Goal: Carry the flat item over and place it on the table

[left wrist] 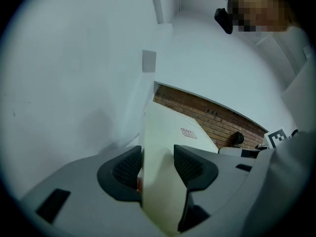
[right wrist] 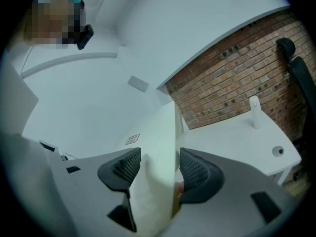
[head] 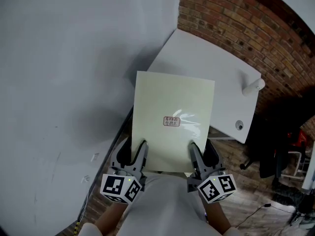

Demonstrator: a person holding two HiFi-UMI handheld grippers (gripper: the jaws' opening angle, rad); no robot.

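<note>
A pale cream flat board with a small red-printed label in its middle is held level in the air, its far part over the near corner of the white table. My left gripper is shut on the board's near left edge and my right gripper on its near right edge. In the left gripper view the board stands edge-on between the jaws of the left gripper. The right gripper view shows the board clamped by the right gripper in the same way, with the table beyond.
A white bottle-like object lies near the table's right edge, with a small round thing at the near right corner. A grey wall runs along the left and a brick wall behind the table. A dark chair stands at the right.
</note>
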